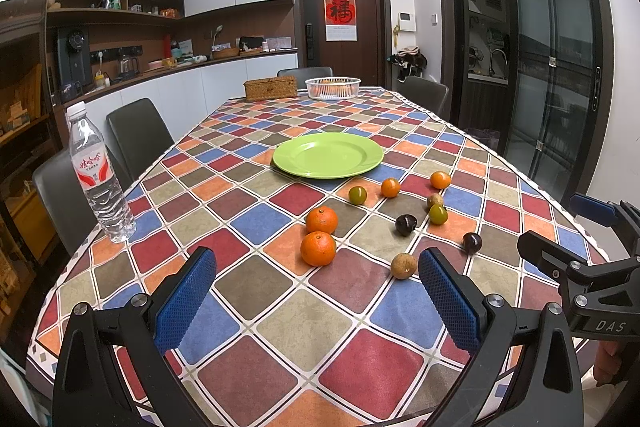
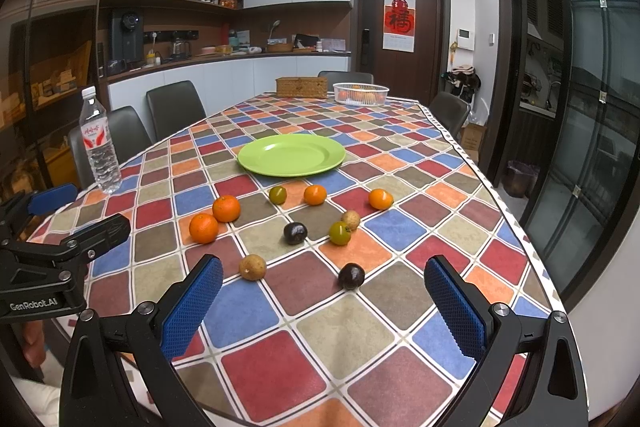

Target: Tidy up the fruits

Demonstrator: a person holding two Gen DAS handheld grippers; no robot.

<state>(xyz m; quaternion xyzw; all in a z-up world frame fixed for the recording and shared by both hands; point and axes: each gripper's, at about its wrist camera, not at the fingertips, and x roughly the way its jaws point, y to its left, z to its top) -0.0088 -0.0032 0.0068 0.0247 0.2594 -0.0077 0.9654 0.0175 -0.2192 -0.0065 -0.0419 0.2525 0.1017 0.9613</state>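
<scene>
Even, bright ceiling light leaves soft short shadows under the fruit, both views sharp, with fisheye bending and dark corners.

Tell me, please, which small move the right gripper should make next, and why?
Probably ease the open right gripper forward around the dark fruit, the piece nearest its fingers. The green plate holds nothing yet, and every fruit lies loose on the tablecloth.

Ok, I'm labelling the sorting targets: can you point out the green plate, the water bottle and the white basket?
green plate (image 1: 362,163): left wrist view, near rim.
water bottle (image 1: 93,167): left wrist view, red label.
white basket (image 2: 361,98): right wrist view, front wall.
</scene>
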